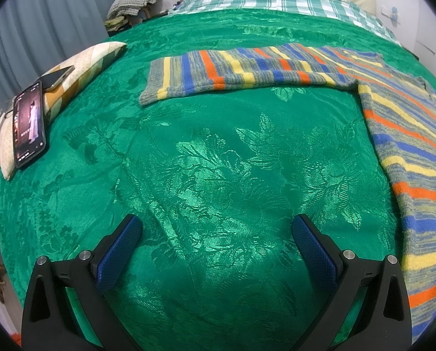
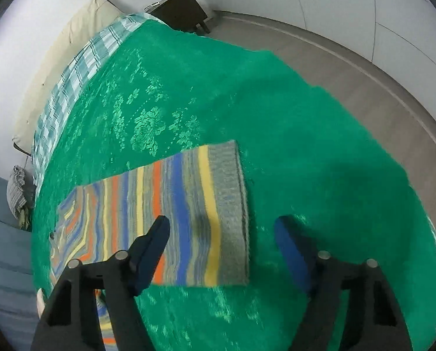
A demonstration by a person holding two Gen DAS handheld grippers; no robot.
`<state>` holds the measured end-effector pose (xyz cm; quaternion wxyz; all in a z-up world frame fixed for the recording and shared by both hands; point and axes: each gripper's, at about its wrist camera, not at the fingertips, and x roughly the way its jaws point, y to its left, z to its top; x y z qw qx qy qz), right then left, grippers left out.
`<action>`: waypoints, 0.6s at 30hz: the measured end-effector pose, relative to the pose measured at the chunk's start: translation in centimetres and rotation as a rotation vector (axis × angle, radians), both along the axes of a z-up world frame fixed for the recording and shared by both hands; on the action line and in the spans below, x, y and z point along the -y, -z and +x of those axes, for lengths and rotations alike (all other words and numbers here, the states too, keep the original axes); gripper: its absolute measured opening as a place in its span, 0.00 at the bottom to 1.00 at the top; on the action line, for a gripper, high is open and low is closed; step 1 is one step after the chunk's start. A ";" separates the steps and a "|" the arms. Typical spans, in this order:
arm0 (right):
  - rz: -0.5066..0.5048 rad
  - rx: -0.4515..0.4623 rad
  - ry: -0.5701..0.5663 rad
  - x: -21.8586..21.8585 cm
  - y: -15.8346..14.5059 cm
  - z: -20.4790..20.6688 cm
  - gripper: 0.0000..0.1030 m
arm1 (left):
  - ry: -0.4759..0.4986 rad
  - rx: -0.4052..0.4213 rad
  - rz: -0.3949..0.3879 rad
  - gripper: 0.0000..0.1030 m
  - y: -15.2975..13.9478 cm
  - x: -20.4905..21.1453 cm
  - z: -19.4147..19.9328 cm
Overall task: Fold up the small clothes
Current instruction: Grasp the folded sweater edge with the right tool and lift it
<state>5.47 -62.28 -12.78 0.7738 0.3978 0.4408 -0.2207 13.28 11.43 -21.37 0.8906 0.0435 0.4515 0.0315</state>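
Across the green bed (image 1: pixel 218 175), a striped sweater (image 1: pixel 408 146) lies spread flat for folding, while the left gripper (image 1: pixel 216 234) and right gripper (image 2: pixel 222 234) hover open and empty.

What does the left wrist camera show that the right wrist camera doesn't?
Left wrist only: a phone with a lit screen leaning on a small pillow, and the open left gripper over bare cloth. Right wrist only: the wooden floor, a dark nightstand, and the open right gripper above the sweater's grey hem. Both: the striped sweater and green bedspread.
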 end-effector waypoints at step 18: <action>-0.246 0.242 -0.531 -19.5 -17.4 13.2 0.02 | 0.002 -0.004 -0.003 1.00 0.1 0.1 0.0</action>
